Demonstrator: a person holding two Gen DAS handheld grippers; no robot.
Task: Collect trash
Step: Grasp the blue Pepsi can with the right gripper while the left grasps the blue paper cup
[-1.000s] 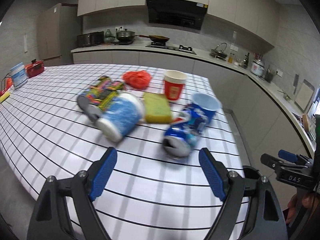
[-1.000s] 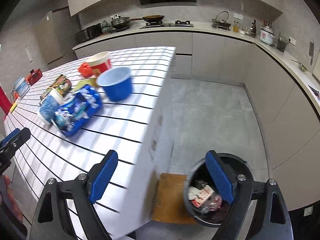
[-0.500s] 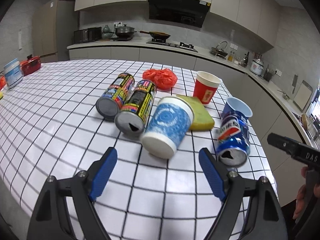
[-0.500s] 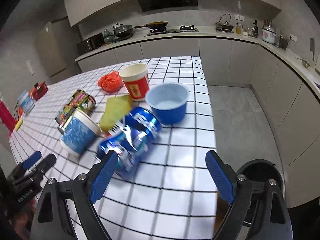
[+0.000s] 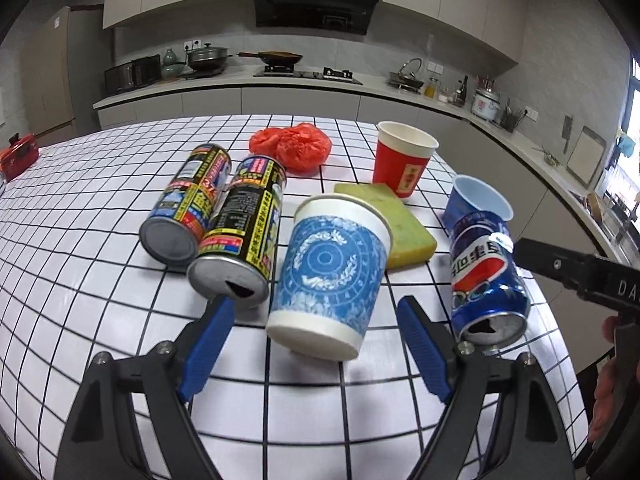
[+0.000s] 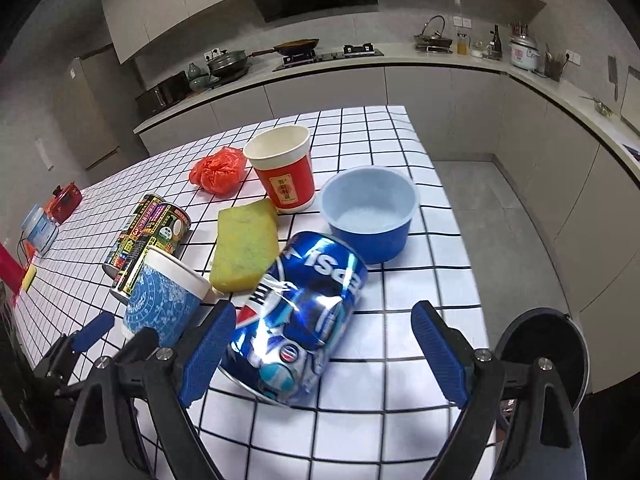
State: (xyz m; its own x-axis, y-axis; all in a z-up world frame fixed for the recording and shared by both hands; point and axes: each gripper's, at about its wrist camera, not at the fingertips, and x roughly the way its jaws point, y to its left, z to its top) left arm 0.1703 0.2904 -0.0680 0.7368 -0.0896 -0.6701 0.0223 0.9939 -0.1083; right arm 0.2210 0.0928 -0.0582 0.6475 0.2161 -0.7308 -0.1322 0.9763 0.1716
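Trash lies on a white tiled table (image 5: 100, 208). A blue-patterned paper cup (image 5: 330, 276) lies tipped on its side, base toward my left gripper (image 5: 312, 344), which is open just short of it. A crushed blue cola can (image 6: 298, 320) lies in front of my open right gripper (image 6: 320, 356), its near end between the blue pads. Two black-and-yellow cans (image 5: 224, 216) lie to the left of the cup. Behind are a yellow sponge (image 5: 388, 220), a red paper cup (image 5: 402, 160), a blue bowl (image 6: 370, 212) and a crumpled red bag (image 5: 292, 146).
A black trash bin (image 6: 544, 356) stands on the floor past the table's right edge. The right gripper and a hand (image 5: 608, 392) show at the right of the left wrist view. A kitchen counter (image 5: 304, 80) runs along the back wall. A red box (image 5: 18, 154) sits far left.
Both grippers have swung in toward the trash: the left now faces the patterned cup close up. The right has moved from over the bin to the cola can. Both stayed open.
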